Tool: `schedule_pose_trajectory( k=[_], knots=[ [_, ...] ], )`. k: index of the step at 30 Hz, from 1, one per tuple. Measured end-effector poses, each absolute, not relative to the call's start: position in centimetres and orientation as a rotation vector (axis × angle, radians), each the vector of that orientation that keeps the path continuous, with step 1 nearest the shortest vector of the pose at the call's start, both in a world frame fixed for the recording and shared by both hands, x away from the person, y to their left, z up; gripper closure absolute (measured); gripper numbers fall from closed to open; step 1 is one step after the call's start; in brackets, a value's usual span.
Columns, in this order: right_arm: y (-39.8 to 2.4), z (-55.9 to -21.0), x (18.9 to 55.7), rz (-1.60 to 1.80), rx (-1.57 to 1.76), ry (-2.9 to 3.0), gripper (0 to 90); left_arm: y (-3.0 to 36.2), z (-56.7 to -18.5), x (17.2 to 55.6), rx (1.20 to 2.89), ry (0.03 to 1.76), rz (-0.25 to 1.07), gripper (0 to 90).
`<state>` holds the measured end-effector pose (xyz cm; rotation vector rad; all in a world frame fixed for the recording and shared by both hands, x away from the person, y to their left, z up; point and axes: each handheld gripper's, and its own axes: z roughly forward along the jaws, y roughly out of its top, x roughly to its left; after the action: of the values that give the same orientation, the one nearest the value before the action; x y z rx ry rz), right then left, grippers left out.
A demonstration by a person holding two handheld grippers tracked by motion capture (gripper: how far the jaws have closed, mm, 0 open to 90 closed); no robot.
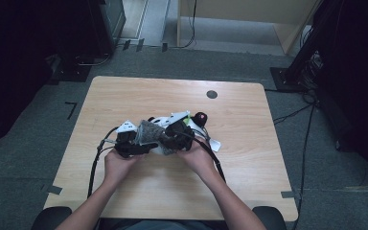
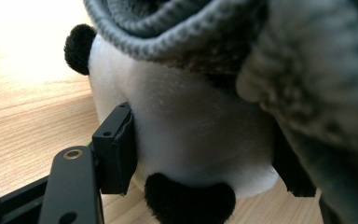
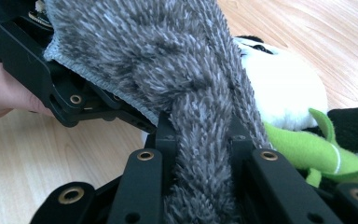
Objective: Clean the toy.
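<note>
Clamping a fold of the grey fuzzy sock [image 3: 186, 84], the right tool [image 3: 200, 140] has its jaws nearly closed on it. Left tool [image 2: 205, 149] grips the panda plush [image 2: 191, 126], jaws half open, mid-table [image 1: 249, 167]; sock draped over panda.

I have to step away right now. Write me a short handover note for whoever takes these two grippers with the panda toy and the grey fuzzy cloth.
Left gripper: jaws closed on the panda plush, holding its white body on the table.
Right gripper: shut on a bunched fold of the grey fuzzy cloth.
Things: the panda lies mid-table; the cloth is draped over its top and over the left gripper's body. A green plush piece sits beside the panda.
Done: both grips made, cloth partly over the toy.
Left: probably pulling the cloth on or off; I cannot tell which.
</note>
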<state>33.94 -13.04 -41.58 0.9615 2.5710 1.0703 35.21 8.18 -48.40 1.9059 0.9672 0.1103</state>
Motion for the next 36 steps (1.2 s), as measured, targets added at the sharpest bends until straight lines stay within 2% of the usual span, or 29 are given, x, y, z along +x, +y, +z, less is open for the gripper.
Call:
schedule_pose_trajectory(
  k=[28, 34, 36],
  knots=[
    [-15.6, -42.7, 31.8, 0.895, 1.025, 2.745, 75.8, 8.0, -48.6, 35.4, 1.936, 0.931, 0.124, 32.8],
    [-16.9, -42.1, 31.5, 0.911, 1.080, 2.753, 75.4, 8.0, -48.6, 35.6, 1.928, 0.937, 0.116, 33.0],
    [-17.8, -40.7, 31.3, 0.996, 1.109, 2.711, 75.3, 8.0, -48.5, 35.7, 1.927, 0.940, 0.110, 33.0]
  ],
)
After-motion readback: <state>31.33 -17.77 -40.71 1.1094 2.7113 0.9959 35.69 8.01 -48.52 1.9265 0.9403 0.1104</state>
